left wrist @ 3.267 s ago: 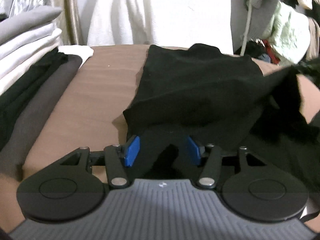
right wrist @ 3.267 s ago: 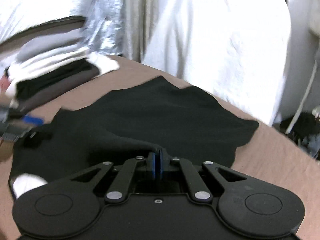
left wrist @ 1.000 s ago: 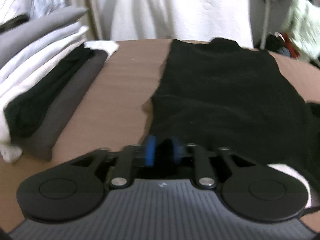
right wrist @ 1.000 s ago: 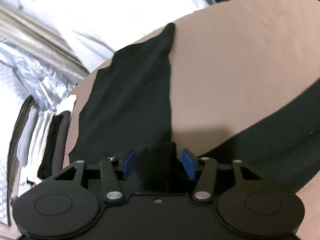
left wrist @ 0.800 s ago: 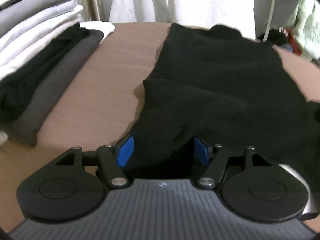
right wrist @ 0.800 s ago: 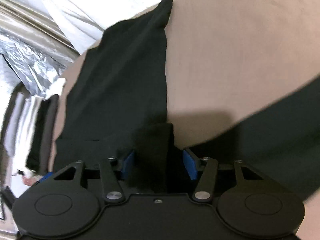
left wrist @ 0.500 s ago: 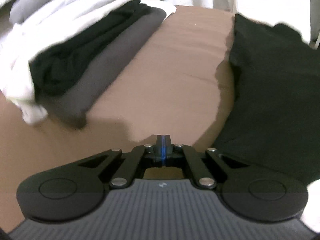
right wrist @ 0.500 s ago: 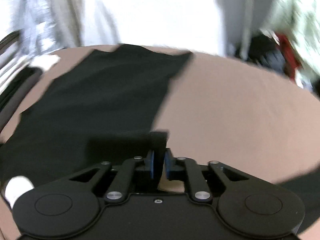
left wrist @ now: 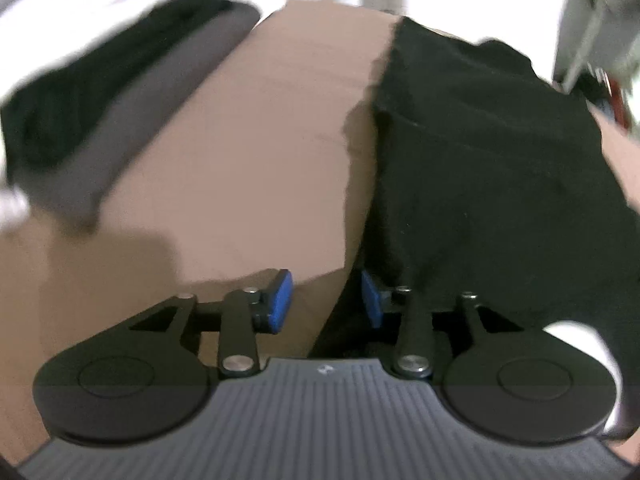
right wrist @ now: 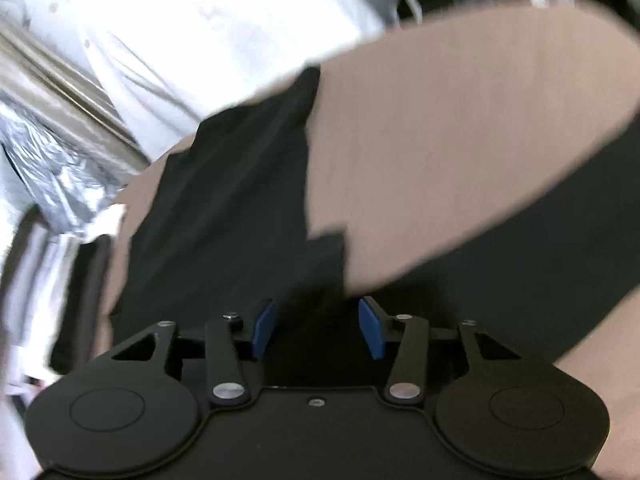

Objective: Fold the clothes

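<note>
A black garment [left wrist: 480, 152] lies flat on the brown table [left wrist: 260, 140], its near edge between the spreading, unpinching jaws of both the left gripper [left wrist: 326, 300] and the right gripper [right wrist: 316, 330], beside stacked folded clothes [left wrist: 100, 92].

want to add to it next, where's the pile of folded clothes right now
In the left wrist view the pile of folded clothes sits at the left edge of the brown surface, across a bare strip from the black garment.
</note>
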